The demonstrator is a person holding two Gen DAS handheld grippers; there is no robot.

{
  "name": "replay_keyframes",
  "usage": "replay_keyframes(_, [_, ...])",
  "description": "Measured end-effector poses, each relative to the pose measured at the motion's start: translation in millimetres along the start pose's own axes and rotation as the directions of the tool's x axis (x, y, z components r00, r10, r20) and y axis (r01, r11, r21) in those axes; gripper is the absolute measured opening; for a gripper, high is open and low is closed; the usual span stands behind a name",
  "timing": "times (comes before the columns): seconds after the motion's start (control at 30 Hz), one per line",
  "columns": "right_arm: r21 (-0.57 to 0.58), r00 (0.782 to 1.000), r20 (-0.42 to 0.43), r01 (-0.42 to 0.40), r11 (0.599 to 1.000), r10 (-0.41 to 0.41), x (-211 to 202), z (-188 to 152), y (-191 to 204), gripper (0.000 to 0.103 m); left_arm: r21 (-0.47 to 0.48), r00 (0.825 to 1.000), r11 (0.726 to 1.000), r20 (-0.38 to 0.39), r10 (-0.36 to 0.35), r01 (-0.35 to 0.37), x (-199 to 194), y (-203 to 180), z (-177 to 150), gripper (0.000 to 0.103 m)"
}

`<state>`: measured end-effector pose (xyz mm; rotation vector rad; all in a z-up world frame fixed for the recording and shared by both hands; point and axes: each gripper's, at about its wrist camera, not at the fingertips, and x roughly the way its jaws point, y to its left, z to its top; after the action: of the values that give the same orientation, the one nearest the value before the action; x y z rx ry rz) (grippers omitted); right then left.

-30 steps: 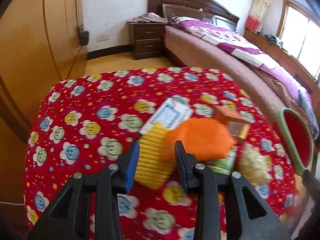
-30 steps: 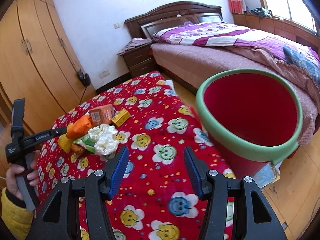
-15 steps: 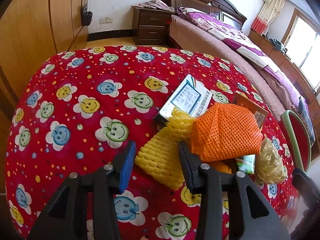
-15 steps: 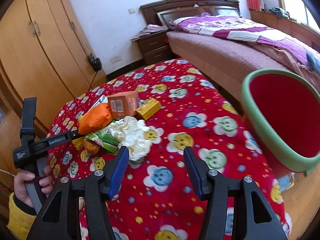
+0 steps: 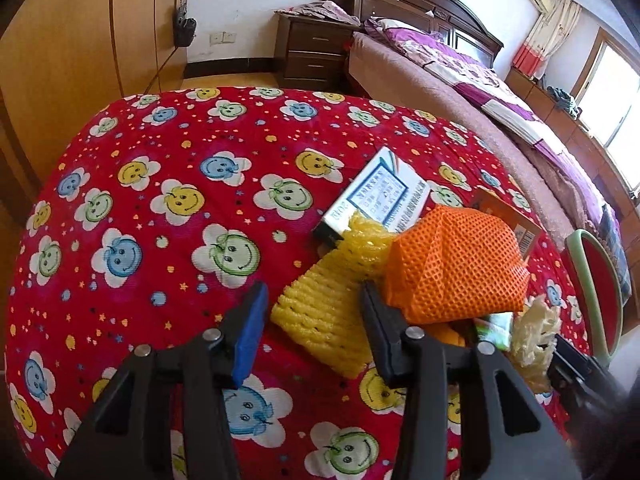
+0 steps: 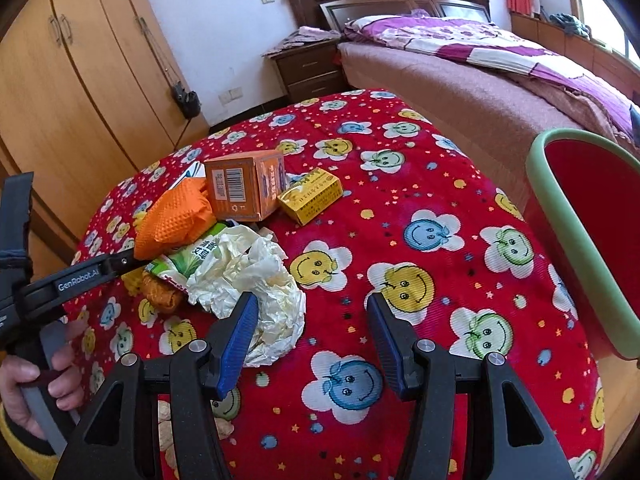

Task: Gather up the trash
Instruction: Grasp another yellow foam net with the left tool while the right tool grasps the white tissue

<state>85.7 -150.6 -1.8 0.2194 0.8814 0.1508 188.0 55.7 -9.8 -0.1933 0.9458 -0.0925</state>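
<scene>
Straddling the near end of the yellow foam net, the left gripper has its jaws apart, just widened, pads not pressing the net. Nearby, the right gripper hangs unclenched over the red cloth, its left finger at the edge of the crumpled tissue, perhaps touching. Beyond lie a green wrapper, orange net, orange box and yellow box, clustered together. At the right stands the red bin, beside the table.
</scene>
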Motion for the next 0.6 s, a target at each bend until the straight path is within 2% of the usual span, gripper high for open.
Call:
replay_keyframes(0.1, [0.005, 1.0, 0.005, -0.011, 1.0, 0.011, 0, -1, -1, 0.057, -0.002, 1.0, 1.0, 0.002, -0.021, 0.021, -1, -1, -3, 0.045])
replay_keyframes(0.17, [0.01, 1.0, 0.004, -0.026, 1.0, 0.026, 0, -2, -2, 0.047, 0.002, 0.999, 0.999, 0.005, -0.041, 0.041, -2, -3, -5, 0.037])
replay_keyframes(0.2, [0.015, 0.999, 0.003, -0.036, 0.999, 0.036, 0, -2, -3, 0.046, 0.003, 0.999, 0.999, 0.006, -0.047, 0.047, -3, -4, -6, 0.035])
replay_keyframes(0.27, [0.022, 0.998, 0.002, -0.06, 0.998, 0.06, -1, -3, -3, 0.034, 0.008, 0.998, 0.998, 0.012, -0.063, 0.063, -5, -6, -9, 0.03])
replay_keyframes(0.3, [0.026, 0.997, 0.002, -0.074, 0.997, 0.074, -1, -4, -3, 0.032, 0.007, 0.997, 0.998, 0.014, -0.07, 0.07, -7, -7, -8, 0.029])
replay_keyframes(0.37, [0.033, 0.996, 0.002, -0.094, 0.995, 0.094, -3, -5, -3, 0.019, 0.003, 0.995, 0.996, 0.017, -0.094, 0.094, -10, -8, -10, 0.024])
replay_keyframes(0.6, [0.033, 0.992, 0.036, -0.122, 0.992, 0.121, -17, -12, -3, 0.012, 0.005, 0.988, 0.99, 0.05, -0.144, 0.143, -32, -15, -18, 0.021])
